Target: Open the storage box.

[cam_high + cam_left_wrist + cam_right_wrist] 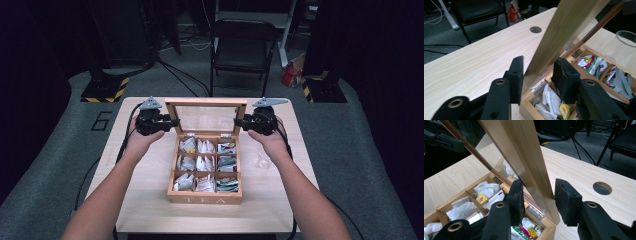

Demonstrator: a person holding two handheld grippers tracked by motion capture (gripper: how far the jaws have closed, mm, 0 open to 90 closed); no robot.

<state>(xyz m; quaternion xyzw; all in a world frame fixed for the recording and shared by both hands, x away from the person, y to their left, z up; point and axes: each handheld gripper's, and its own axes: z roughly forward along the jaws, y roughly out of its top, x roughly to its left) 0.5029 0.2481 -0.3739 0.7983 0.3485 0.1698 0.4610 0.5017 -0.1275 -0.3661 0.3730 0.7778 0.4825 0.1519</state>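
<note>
A wooden tea box [205, 196] sits mid-table, its compartments holding several tea bags [205, 164]. Its glass-paned lid [206, 118] stands nearly upright at the back. My left gripper [172, 123] is at the lid's left edge and my right gripper [239, 122] at its right edge. In the left gripper view the jaws [537, 65] straddle the lid's wooden side frame [554, 37], both pads against it. In the right gripper view the gripper [537, 186] clamps the other side frame [524, 152] the same way, just above the hinge [535, 210].
A clear cup [262, 162] stands on the table right of the box, also seen as a rim [626, 37]. A round cable hole [602, 188] lies in the tabletop behind the box. A black folding chair [245, 45] stands beyond the table's far edge.
</note>
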